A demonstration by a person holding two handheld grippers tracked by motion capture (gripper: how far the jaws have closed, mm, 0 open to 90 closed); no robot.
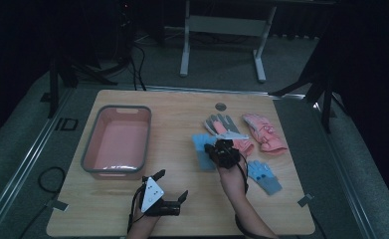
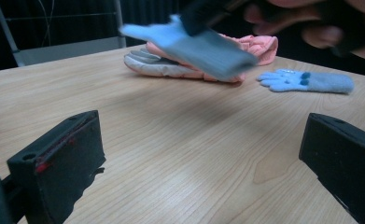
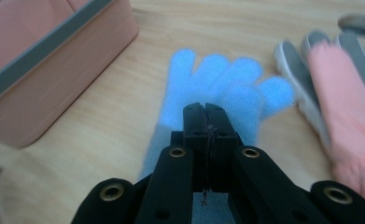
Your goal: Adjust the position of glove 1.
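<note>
The right hand-held gripper (image 3: 207, 108) pinches a blue glove (image 3: 217, 88); left hand-held gripper (image 1: 172, 185) gapes wide. Beside it, the pink bin (image 1: 96, 130) holds nothing.

No readable txt anywhere. Gloves, bin, table: no labels or nos. legible. Res. too low/blurry.

High view overhead, facing forward; gripper views low, close; all share blue glove (image 1: 202, 152).
</note>
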